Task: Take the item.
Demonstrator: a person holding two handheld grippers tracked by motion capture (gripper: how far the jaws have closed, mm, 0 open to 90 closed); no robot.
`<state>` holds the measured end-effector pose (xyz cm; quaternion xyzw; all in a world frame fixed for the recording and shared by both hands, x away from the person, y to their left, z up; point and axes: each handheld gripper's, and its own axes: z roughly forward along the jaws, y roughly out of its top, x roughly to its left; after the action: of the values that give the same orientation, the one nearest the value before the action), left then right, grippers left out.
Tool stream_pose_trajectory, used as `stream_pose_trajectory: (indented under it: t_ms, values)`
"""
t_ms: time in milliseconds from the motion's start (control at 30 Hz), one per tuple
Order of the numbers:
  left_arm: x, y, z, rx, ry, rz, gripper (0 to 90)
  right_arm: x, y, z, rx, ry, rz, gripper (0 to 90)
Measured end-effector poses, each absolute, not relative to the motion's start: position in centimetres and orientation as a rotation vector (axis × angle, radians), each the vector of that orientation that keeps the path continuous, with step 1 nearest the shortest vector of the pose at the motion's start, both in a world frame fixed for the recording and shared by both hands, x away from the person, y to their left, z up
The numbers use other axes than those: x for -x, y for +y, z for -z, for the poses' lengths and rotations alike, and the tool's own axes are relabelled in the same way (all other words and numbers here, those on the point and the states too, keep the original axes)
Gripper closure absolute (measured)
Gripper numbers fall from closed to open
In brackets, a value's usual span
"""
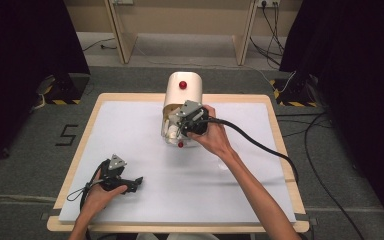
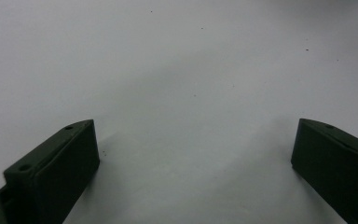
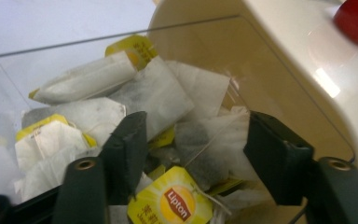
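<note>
Nearest to me, my left gripper (image 1: 138, 180) rests low on the white table (image 1: 130, 130), held by my left hand (image 1: 100, 192) with the forearm coming in short and close to the table's near edge; in the left gripper view its jaws stand wide apart with nothing but bare surface between them, so it is released and idle. Farther out, my right hand (image 1: 212, 135) reaches forward on a long, nearly straight forearm, tipping the right gripper (image 3: 191, 149) nose-down into the open front of the cream tea-bag dispenser (image 1: 182, 92), the one with red knobs. I judge the step in hand to be picking a tea bag out of the clear tray (image 3: 9, 93): in the right gripper view the jaws are parted, not yet clenched, and straddle the heap of tea bags (image 3: 154, 98). A white sachet sits just between the fingertips (image 3: 130, 135), its yellow Lipton tag (image 3: 172, 200) lying below them, nearer the camera. Next, I think, I must sink slightly and close on one sachet only, keeping the right-hand fingertip clear of the tray's clear wall just beyond it, and not snag the strings.
</note>
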<state>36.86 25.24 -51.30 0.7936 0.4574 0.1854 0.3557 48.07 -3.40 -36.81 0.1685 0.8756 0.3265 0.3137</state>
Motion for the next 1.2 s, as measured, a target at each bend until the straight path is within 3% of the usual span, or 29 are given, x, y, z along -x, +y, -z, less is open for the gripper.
stream_pose_trajectory:
  t_ms: [100, 200, 300, 1200]
  values:
    - [-36.9, 25.2, 51.3, -2.05, 1.182, -0.479, 0.0, -48.2, -3.5, 37.2, -0.436, 2.337, -0.821, 52.6]
    - [-36.9, 25.2, 51.3, -2.05, 1.182, -0.479, 0.0, -47.6, -3.5, 37.1, -0.445, 2.337, -0.843, 72.3]
    - [-36.9, 25.2, 51.3, -2.05, 1.181, -0.479, 0.0, -47.4, -3.7, 36.8, -0.457, 2.336, -0.854, 80.1]
    - [-36.9, 25.2, 51.3, -2.051, 1.182, -0.479, 0.0, -43.0, -7.9, 30.9, -0.444, 2.205, -1.238, 83.7]
